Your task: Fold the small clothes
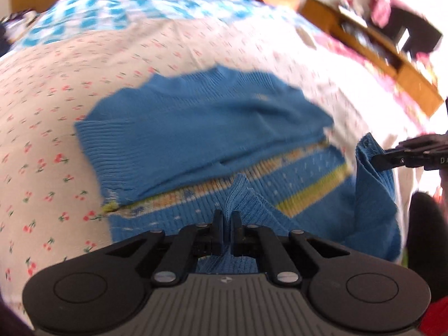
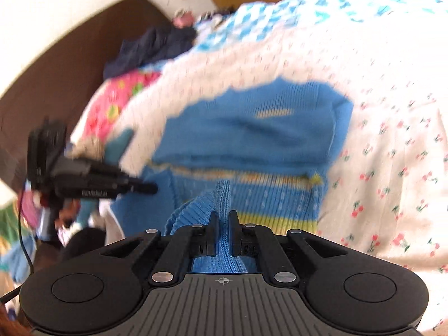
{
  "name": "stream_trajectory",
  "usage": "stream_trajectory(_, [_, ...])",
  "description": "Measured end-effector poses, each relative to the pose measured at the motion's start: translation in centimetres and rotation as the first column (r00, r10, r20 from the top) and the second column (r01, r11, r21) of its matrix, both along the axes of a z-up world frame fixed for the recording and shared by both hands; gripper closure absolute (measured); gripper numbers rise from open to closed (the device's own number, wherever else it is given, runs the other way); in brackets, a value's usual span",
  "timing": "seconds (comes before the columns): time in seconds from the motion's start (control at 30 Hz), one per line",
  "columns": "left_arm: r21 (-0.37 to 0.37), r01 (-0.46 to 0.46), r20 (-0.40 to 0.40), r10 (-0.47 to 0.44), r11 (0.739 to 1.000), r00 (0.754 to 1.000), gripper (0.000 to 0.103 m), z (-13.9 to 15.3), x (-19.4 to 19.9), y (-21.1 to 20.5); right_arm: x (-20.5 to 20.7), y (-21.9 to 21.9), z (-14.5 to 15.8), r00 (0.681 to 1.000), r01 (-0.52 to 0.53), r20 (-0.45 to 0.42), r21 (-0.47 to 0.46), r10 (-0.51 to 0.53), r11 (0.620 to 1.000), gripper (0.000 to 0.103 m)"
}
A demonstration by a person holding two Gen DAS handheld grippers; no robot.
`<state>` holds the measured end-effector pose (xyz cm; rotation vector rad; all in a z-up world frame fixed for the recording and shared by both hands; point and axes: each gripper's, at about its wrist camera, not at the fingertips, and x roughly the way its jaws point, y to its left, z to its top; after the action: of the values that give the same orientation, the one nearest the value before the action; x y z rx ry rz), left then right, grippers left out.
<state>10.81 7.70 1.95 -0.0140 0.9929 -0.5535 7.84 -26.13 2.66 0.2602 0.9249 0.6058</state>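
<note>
- The sweater (image 1: 207,128), blue knit with yellow and cream bands, lies on a bed sheet (image 1: 56,117) printed with small cherries; its plain blue upper part is folded over the patterned part.
- The left tool (image 1: 227,221) is closed on a raised ridge of the sweater's ribbed near edge, fabric pinched between its fingers.
- The right tool (image 2: 222,218) is likewise clamped on a ribbed fold of the sweater's near edge.
- In the left view the right tool (image 1: 376,158) bites the sweater's right corner; white letters on its side begin "DA", the rest cut off.
- In the right view the left tool (image 2: 152,188) carries white lettering, too blurred to read, perhaps a brand name.
- A blue-and-white checked cloth (image 2: 280,16) lies beyond the sheet, with dark clothes (image 2: 145,50) at the left.
</note>
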Motion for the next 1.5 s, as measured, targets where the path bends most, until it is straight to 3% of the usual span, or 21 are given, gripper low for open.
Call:
stream_trajectory(0.2, [-0.172, -0.124, 0.116, 0.146, 0.977, 0.983, 0.092, 4.3, 0.9, 3.2, 1.3, -1.7, 3.9, 0.982, 0.125, 0.13, 0.077, -0.134, 0.989, 0.098])
stream_trajectory(0.3, [-0.213, -0.183, 0.196, 0.225, 0.96, 0.954, 0.092, 5.8, 2.4, 4.4, 2.9, -2.9, 6.3, 0.944, 0.207, 0.231, 0.141, -0.235, 0.968, 0.098])
stream_trajectory(0.4, [-0.217, -0.247, 0.229, 0.295, 0.945, 0.928, 0.092, 4.9, 4.9, 5.2, 5.4, -3.0, 6.2, 0.905, 0.289, 0.276, 0.162, -0.325, 0.943, 0.098])
stream_trajectory(0.53, [-0.16, -0.377, 0.172, 0.402, 0.912, 0.899, 0.092, 0.4, 8.5, 6.3, 10.1, -3.0, 1.5, 0.883, 0.402, 0.216, 0.107, -0.416, 0.91, 0.098])
stream_trajectory(0.63, [-0.097, -0.464, 0.058, 0.471, 0.88, 0.88, 0.092, -4.3, 9.8, 7.2, 12.0, -3.4, -3.3, 0.878, 0.465, 0.121, 0.014, -0.463, 0.885, 0.098])
stream_trajectory(0.73, [-0.115, -0.479, 0.037, 0.486, 0.87, 0.873, 0.092, -5.4, 9.2, 7.5, 11.5, -3.0, -6.3, 0.882, 0.47, 0.064, -0.049, -0.467, 0.881, 0.098])
stream_trajectory(0.83, [-0.151, -0.466, 0.047, 0.477, 0.872, 0.877, 0.092, -4.2, 9.1, 7.6, 11.0, -2.8, -5.8, 0.887, 0.457, 0.089, -0.049, -0.452, 0.888, 0.098])
stream_trajectory(1.03, [-0.233, -0.468, 0.109, 0.501, 0.853, 0.859, 0.092, -0.9, 10.3, 8.1, 11.8, -2.7, -1.2, 0.867, 0.463, 0.172, 0.074, -0.468, 0.884, 0.098])
stream_trajectory(1.13, [-0.233, -0.487, 0.138, 0.524, 0.842, 0.841, 0.092, -0.9, 10.8, 8.4, 12.6, -2.7, 0.1, 0.838, 0.481, 0.221, 0.13, -0.499, 0.867, 0.098])
stream_trajectory(1.2, [-0.215, -0.51, 0.122, 0.541, 0.833, 0.832, 0.092, -2.1, 11.4, 8.5, 13.2, -2.8, -0.5, 0.825, 0.505, 0.207, 0.144, -0.525, 0.851, 0.098])
stream_trajectory(1.3, [-0.136, -0.54, 0.094, 0.554, 0.83, 0.827, 0.092, -4.6, 12.1, 8.2, 14.8, -2.3, -3.6, 0.827, 0.533, 0.193, 0.031, -0.528, 0.846, 0.098])
stream_trajectory(1.37, [-0.095, -0.539, 0.084, 0.546, 0.837, 0.834, 0.091, -5.8, 12.1, 7.7, 16.1, -2.1, -6.3, 0.855, 0.515, 0.111, -0.06, -0.507, 0.855, 0.097])
stream_trajectory(1.4, [-0.094, -0.541, 0.093, 0.549, 0.836, 0.831, 0.091, -5.9, 11.8, 7.5, 16.3, -2.2, -7.3, 0.855, 0.518, 0.083, -0.076, -0.513, 0.852, 0.097])
stream_trajectory(1.5, [-0.09, -0.546, 0.11, 0.553, 0.833, 0.826, 0.088, -5.0, 11.3, 7.5, 16.2, -2.0, -6.9, 0.858, 0.511, 0.109, -0.075, -0.502, 0.856, 0.092])
